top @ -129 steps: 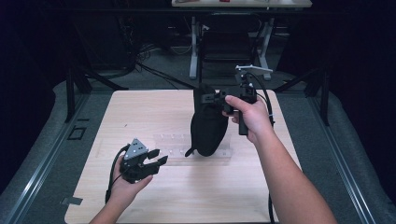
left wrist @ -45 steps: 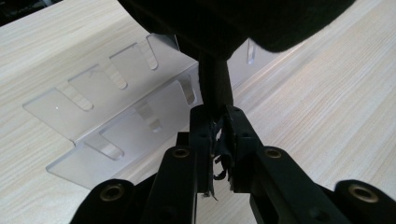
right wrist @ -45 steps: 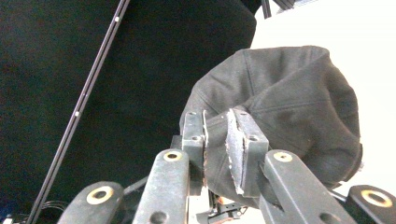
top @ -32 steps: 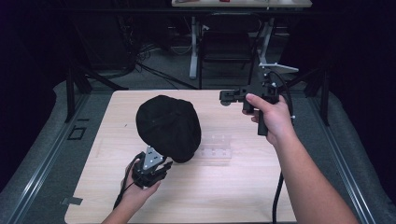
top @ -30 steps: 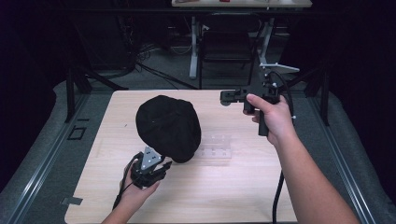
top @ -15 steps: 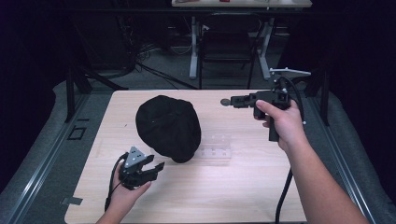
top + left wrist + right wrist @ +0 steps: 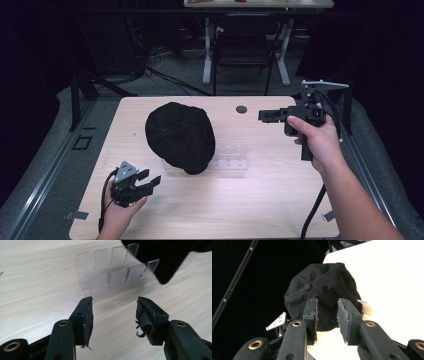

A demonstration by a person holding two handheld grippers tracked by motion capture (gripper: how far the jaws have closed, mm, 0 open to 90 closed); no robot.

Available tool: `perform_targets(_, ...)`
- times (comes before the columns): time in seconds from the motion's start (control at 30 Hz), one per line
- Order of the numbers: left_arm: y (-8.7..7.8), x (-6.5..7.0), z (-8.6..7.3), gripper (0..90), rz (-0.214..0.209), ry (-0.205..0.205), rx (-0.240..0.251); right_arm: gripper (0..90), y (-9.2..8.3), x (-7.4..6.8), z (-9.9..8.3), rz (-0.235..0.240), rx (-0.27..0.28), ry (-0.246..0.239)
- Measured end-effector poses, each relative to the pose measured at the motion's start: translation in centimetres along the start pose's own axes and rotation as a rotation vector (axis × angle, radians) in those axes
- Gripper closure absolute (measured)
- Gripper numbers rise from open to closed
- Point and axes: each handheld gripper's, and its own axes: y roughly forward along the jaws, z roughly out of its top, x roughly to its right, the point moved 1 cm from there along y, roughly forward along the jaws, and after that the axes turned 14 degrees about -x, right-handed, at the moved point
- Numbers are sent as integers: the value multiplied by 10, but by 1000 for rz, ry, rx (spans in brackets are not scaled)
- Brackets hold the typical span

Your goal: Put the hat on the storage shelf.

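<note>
Both my grippers have let go and pulled back since the earlier frames: the soft black fabric cap (image 7: 180, 137), which my right gripper (image 7: 265, 115) held up by its edge, now sits draped over the clear plastic slotted rack (image 7: 231, 159) mid-table.

Left gripper (image 7: 150, 181): jaws have just been opening, now spread wide, nothing between the pads (image 7: 87, 315). Cap is ahead of and above the fingertips, well clear of them; in the left gripper view the cap's hanging edge covers the rack's far right end, and the rack's near wall stands just beyond the tips. Bare light wooden tabletop (image 7: 250, 210) under the jaws.

Right gripper: jaws have just been opening too, now parted with nothing gripped. It hangs over the table's right side, fingers pointing level toward the cap, well apart from it. In the right gripper view the cap sits straight ahead past the tips, top button visible.
</note>
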Motion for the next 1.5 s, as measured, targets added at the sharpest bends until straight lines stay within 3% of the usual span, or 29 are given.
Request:
perform_targets(0.13, 2, -9, -7, 477, 4, -26, -11, 666, -1, 4, -7, -32, 3, -13)
perform_targets(0.27, 4, -15, -11, 477, 6, -46, -11, 662, -1, 13, -17, -20, 14, -5)
perform_targets(0.57, 6, -15, -12, 477, -2, -49, -7, 631, -1, 24, -37, -53, 71, -1)
perform_targets(0.73, 8, -16, -12, 477, -7, -43, -15, 621, 2, 30, -52, -92, 71, -19)
perform_targets(0.9, 9, -17, -13, 477, -10, -45, -21, 619, 7, 35, -68, -159, 65, -48)
perform_targets(1.37, 11, -17, -13, 478, -9, -44, -27, 625, 31, 64, -102, -235, 47, -34)
perform_targets(1.5, 12, -17, -14, 478, -6, -45, -30, 625, 40, 73, -110, -294, 53, -46)
